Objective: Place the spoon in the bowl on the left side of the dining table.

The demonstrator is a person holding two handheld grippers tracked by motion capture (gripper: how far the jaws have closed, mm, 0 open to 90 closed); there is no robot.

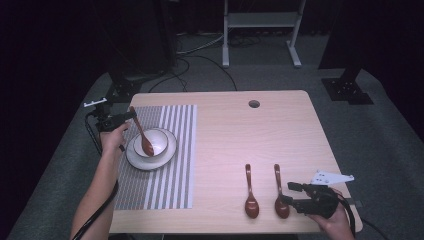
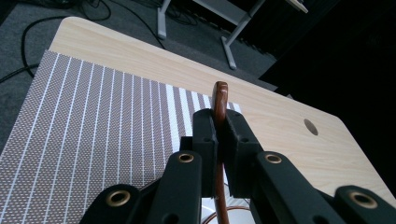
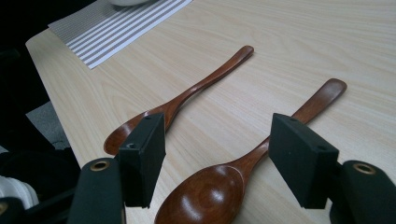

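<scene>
My left gripper (image 1: 131, 115) is shut on the handle of a brown wooden spoon (image 1: 141, 133), whose head rests inside a white bowl (image 1: 158, 138) on a white plate (image 1: 135, 159). In the left gripper view the spoon handle (image 2: 220, 100) stands pinched between the black pads (image 2: 205, 135). Two more wooden spoons lie side by side near the table's front edge, the left spoon (image 1: 250, 192) and the right spoon (image 1: 279, 192). My right gripper (image 1: 289, 192) stands open just right of the right spoon's head. In the right gripper view that spoon (image 3: 243, 172) lies between the open jaws, untouched, and the other spoon (image 3: 187, 95) lies beyond.
A grey striped placemat (image 1: 167, 165) covers the left part of the light wooden table (image 1: 260, 135) and carries the plate. A round cable hole (image 1: 254, 104) sits near the table's far edge. A metal stand (image 1: 260, 30) and cables are on the floor behind.
</scene>
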